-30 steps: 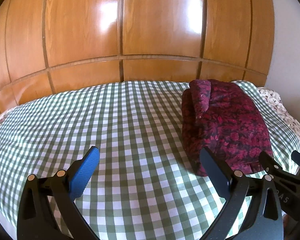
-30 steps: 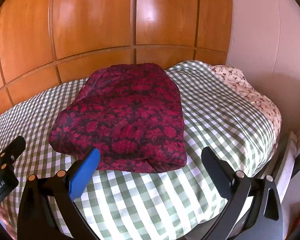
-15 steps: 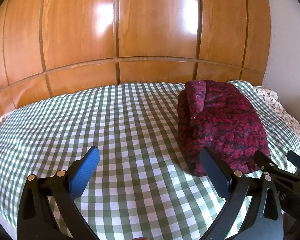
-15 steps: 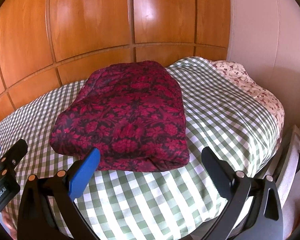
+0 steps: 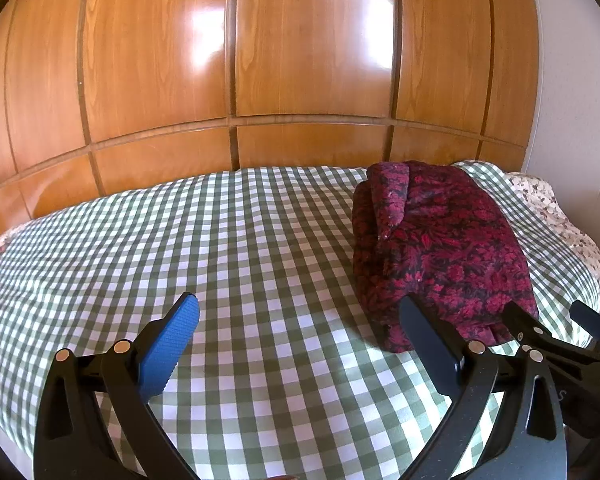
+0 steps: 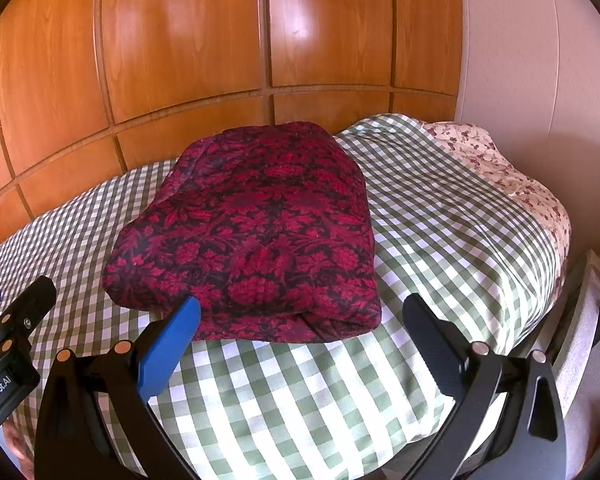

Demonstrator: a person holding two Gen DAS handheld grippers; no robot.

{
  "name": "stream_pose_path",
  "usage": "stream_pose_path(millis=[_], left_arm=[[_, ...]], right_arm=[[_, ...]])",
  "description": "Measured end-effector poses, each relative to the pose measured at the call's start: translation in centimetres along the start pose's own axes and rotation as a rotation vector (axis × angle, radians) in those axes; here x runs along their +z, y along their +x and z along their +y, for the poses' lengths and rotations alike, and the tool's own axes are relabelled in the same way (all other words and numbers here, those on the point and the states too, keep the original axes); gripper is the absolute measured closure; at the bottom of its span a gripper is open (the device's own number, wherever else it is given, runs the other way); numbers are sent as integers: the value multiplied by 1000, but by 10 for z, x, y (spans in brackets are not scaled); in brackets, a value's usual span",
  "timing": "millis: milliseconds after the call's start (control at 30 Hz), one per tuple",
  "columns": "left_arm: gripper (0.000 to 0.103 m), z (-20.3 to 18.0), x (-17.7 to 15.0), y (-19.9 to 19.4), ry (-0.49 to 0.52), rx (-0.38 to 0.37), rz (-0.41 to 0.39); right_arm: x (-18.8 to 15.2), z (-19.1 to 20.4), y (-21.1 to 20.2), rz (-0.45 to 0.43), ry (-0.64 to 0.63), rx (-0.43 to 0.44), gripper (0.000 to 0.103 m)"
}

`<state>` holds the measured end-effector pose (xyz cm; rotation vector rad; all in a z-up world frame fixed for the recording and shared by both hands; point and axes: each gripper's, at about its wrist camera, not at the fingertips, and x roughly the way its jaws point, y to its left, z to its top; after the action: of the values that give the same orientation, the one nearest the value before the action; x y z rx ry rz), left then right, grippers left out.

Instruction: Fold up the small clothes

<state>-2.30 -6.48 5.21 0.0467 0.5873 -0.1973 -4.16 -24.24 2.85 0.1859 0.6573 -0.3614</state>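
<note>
A dark red floral garment point(image 6: 256, 236) lies folded into a thick bundle on the green checked bedspread point(image 6: 440, 216). It also shows in the left wrist view point(image 5: 440, 252), at the right side of the bed. My right gripper point(image 6: 300, 320) is open and empty, just in front of the bundle's near edge. My left gripper point(image 5: 300, 320) is open and empty over bare bedspread point(image 5: 180, 240), to the left of the bundle. The right gripper also shows at the right edge of the left wrist view point(image 5: 552, 320).
A glossy wooden panelled wall point(image 5: 300, 60) runs behind the bed. A floral sheet point(image 6: 512, 176) shows at the bed's right end, next to a white wall point(image 6: 540, 60). The bed's right edge drops off past the floral sheet.
Both grippers have pulled back slightly and drifted; the bundle sits a little lower and nearer in the right wrist view. The garment has not moved. Both grippers stay open.
</note>
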Motion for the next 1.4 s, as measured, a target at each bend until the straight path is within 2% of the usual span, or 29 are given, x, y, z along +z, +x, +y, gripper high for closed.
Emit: stream_pose_path(millis=[1133,1267,1400], left_arm=[[4,0,-3,7,11,-16,26],[4,3,-6,15,1,-15,48],[4,16,-8,31,-48,3,102]], right_arm=[[-4,-3,8,28,14,18,2],[2,-10,2,-20,37,41,2],[18,-36,7,-55,100,-2,2]])
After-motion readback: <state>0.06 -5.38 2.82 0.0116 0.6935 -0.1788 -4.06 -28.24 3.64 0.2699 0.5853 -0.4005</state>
